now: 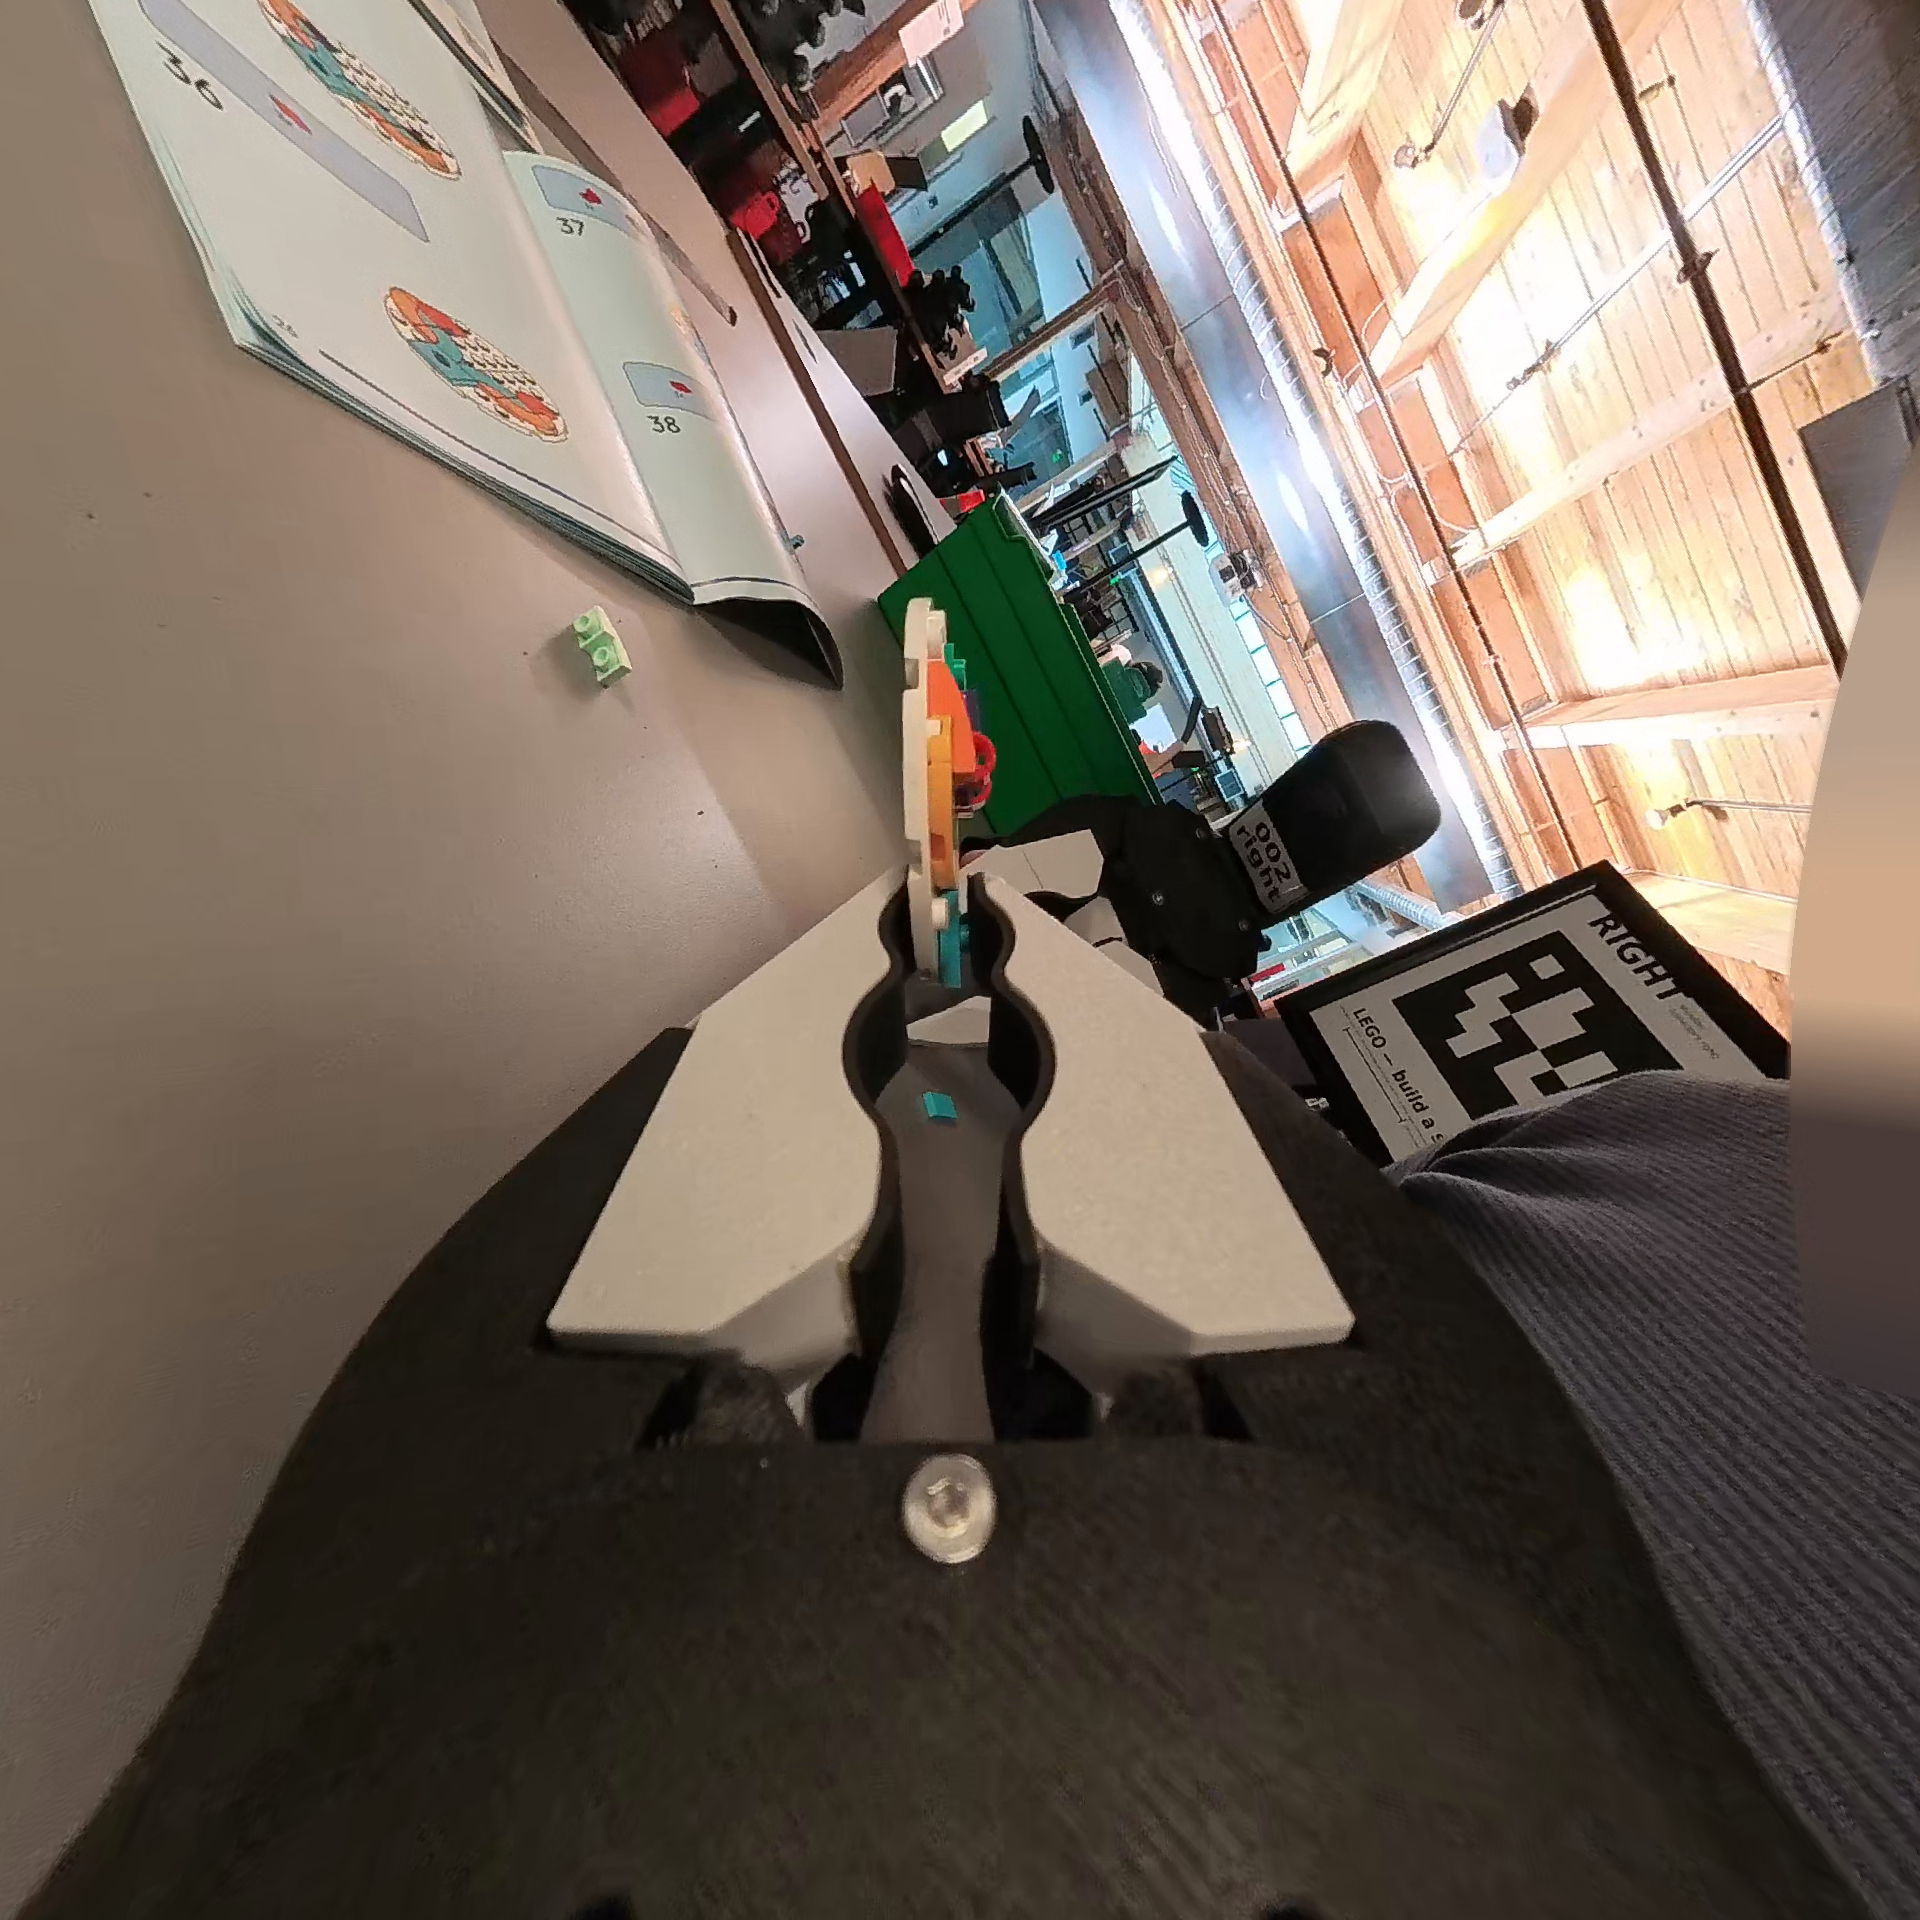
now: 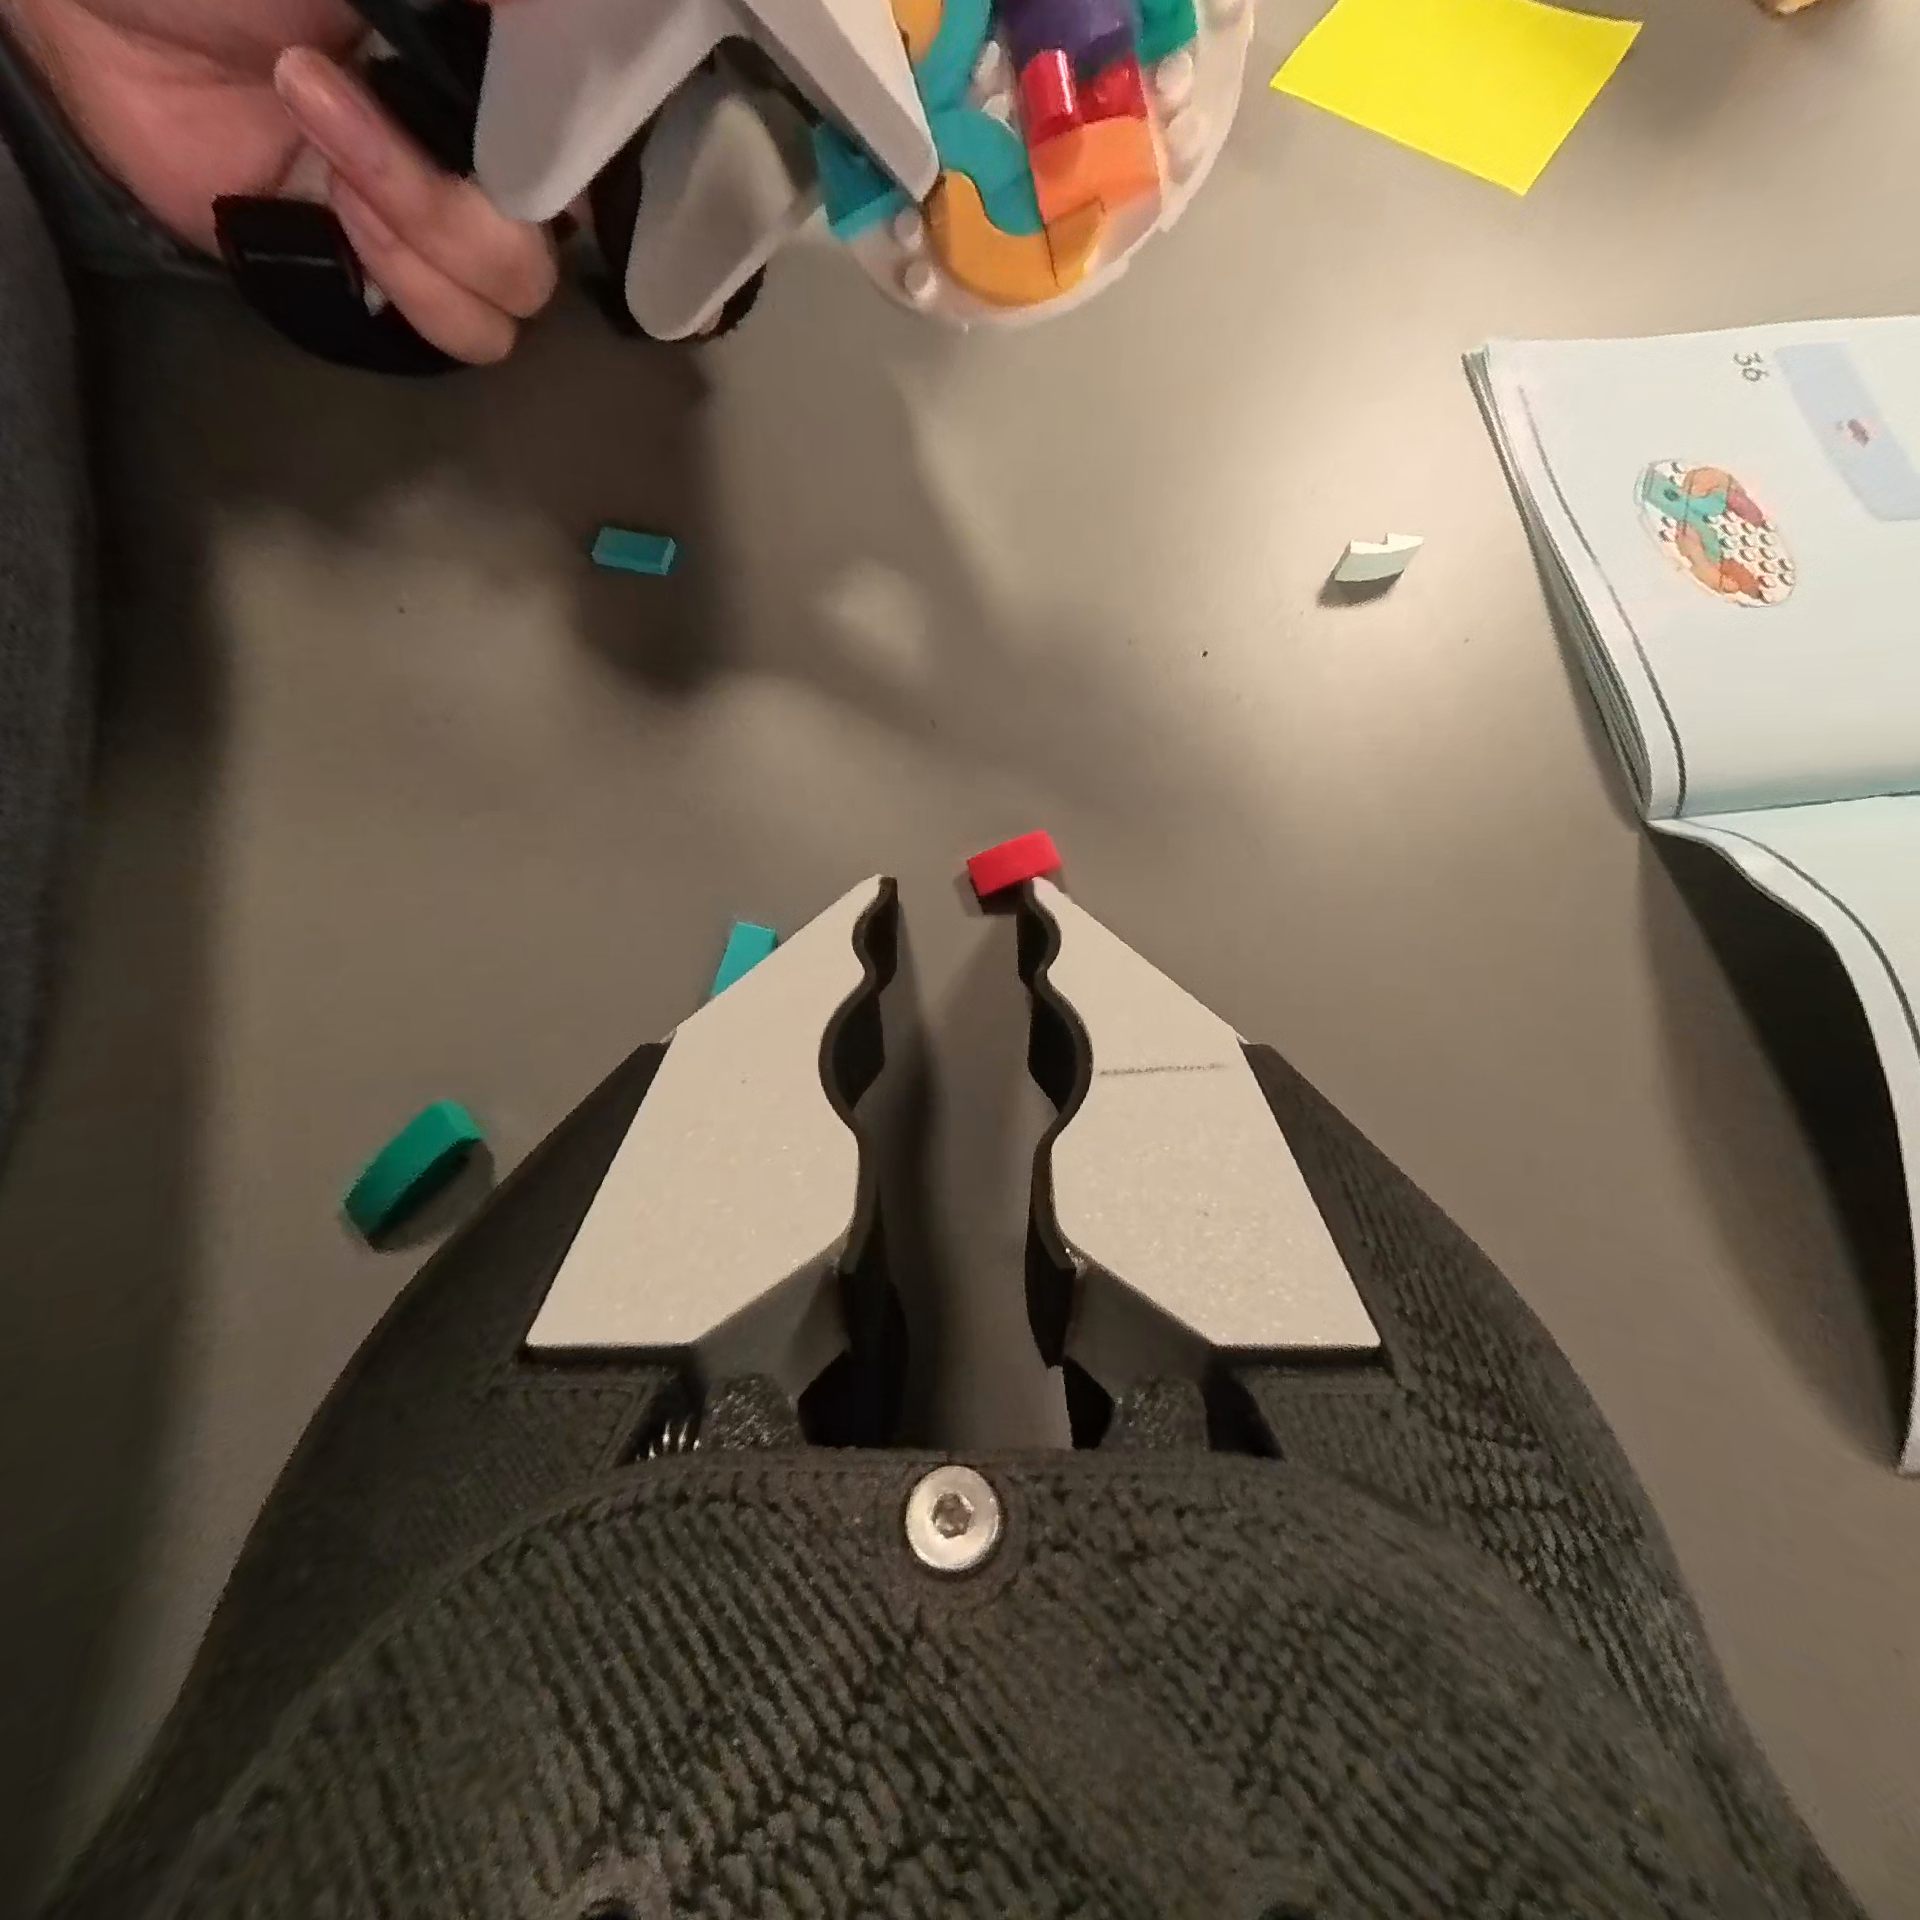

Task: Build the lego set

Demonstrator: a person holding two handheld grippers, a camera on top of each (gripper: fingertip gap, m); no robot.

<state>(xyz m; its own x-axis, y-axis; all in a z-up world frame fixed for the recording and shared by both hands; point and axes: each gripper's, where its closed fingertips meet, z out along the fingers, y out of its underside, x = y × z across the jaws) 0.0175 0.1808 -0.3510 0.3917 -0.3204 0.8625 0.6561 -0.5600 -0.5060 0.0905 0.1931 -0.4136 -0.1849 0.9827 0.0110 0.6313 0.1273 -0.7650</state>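
Observation:
My left gripper (image 1: 940, 914) is shut on the rim of the round white lego plate (image 1: 925, 727), which carries orange, teal, red and purple bricks, and holds it edge-on above the table. The plate also shows at the top of the right wrist view (image 2: 1122, 239), in the left gripper's grey fingers (image 2: 831, 94). My right gripper (image 2: 961, 899) is open and empty, low over the table. A small red round tile (image 2: 1013, 860) lies at the tip of its right finger. Three teal tiles (image 2: 634, 549) (image 2: 743, 951) (image 2: 416, 1164) lie to the left.
The open instruction booklet (image 2: 1714, 623) lies at the right, and also shows in the left wrist view (image 1: 416, 312). A pale curved piece (image 2: 1377, 566), a yellow sticky note (image 2: 1455, 83) and a light green brick (image 1: 594, 646) lie on the grey table. A green box (image 1: 1029, 686) stands behind. The gap from one gripper's tips to the other's is roughly 10 centimetres. Both grippers' tips are roughly 10 centimetres from the pale curved piece (image 2: 1377, 566).

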